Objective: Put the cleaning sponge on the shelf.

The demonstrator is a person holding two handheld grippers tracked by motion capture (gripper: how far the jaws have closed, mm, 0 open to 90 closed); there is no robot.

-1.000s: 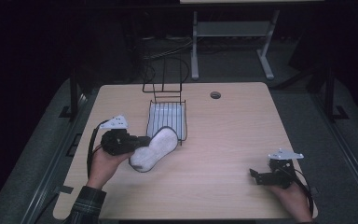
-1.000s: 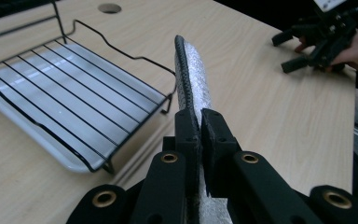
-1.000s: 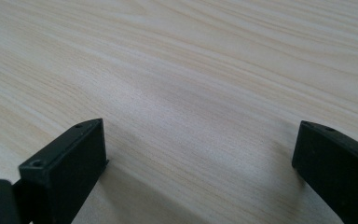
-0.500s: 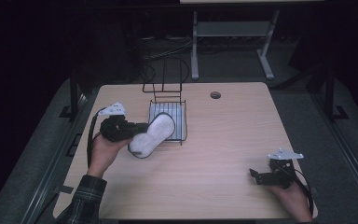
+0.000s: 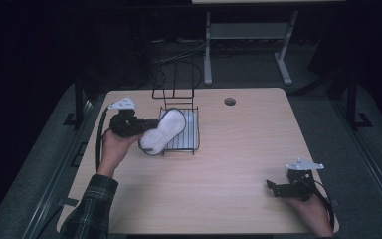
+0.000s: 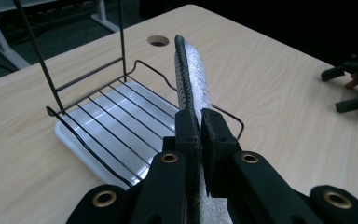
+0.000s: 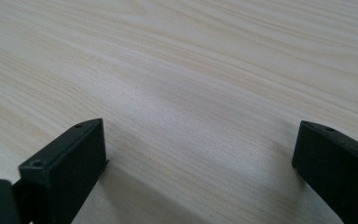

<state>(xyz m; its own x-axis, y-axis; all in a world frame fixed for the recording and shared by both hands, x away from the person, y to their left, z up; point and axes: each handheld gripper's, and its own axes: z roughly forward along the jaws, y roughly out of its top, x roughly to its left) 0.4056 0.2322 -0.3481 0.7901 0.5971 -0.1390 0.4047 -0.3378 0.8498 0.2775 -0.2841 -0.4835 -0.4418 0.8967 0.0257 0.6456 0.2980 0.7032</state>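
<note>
A flat white slipper (image 5: 164, 130) with a black rim is held on edge by my left gripper (image 5: 151, 127), which is shut on its near end. The slipper (image 6: 193, 74) hangs over the front left part of a black wire rack (image 5: 185, 135), its far end above the rack's bars (image 6: 103, 122). In the left gripper view my left gripper (image 6: 200, 117) pinches the slipper tightly between its jaws. My right gripper (image 5: 274, 188) rests low at the table's near right, open, and my right gripper (image 7: 200, 140) has bare wood between its jaws.
The rack sits on a white tray (image 6: 77, 142) and has a tall wire back (image 5: 174, 79). A round cable hole (image 5: 230, 101) lies in the wooden table (image 5: 238, 149) at the far middle. My right gripper (image 6: 354, 81) shows far off across the table.
My left gripper has carried the slipper away from the person and up, from the table in front of the rack to over the rack. The right gripper has stayed still.
</note>
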